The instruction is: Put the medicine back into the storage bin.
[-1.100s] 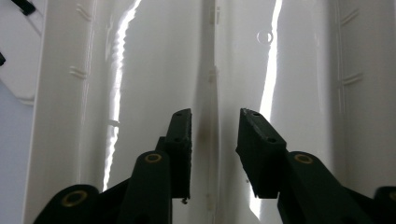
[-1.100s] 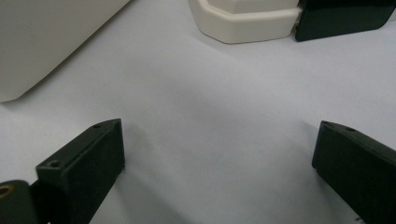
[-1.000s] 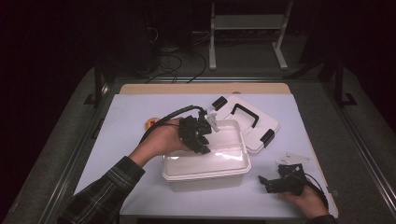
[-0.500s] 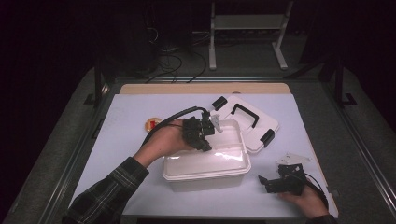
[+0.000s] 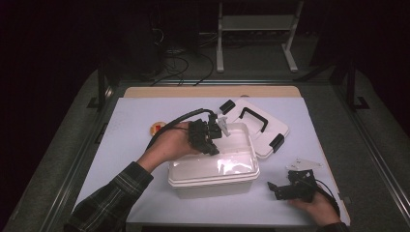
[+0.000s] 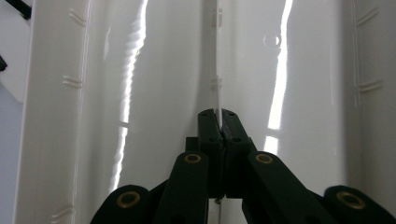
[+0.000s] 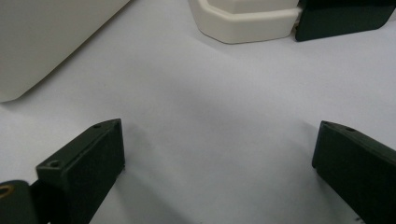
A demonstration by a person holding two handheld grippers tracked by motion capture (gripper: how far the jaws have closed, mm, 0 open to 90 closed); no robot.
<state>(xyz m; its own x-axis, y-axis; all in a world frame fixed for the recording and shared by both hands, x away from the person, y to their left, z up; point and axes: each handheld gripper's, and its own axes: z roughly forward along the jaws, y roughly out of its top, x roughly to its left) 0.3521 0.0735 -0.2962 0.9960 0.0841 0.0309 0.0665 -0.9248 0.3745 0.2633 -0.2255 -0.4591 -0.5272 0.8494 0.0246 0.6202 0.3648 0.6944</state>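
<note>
A white open box [image 5: 212, 181] stands mid-table, and its lid [image 5: 270, 128] with black handle and latches lies behind it to the right. My left gripper [image 5: 209, 140] reaches down into the box at its far left corner. In the left gripper view the jaws [image 6: 218, 116] are shut on a thin white sheet [image 6: 217, 70] seen edge-on, with the box's glossy inside [image 6: 154, 70] on both sides of it. My right gripper [image 5: 290, 188] rests on the table at front right, its jaws [image 7: 219, 144] wide open around bare table.
A small red and yellow object [image 5: 155, 128] lies on the pale table cover left of the box. The right gripper view shows the box wall [image 7: 46, 37], a lid corner [image 7: 243, 18] and a black latch [image 7: 345, 16]. A white stand [image 5: 254, 29] is behind the table.
The left gripper's jaws have drawn together inside the box. Both hands stay where they were.
</note>
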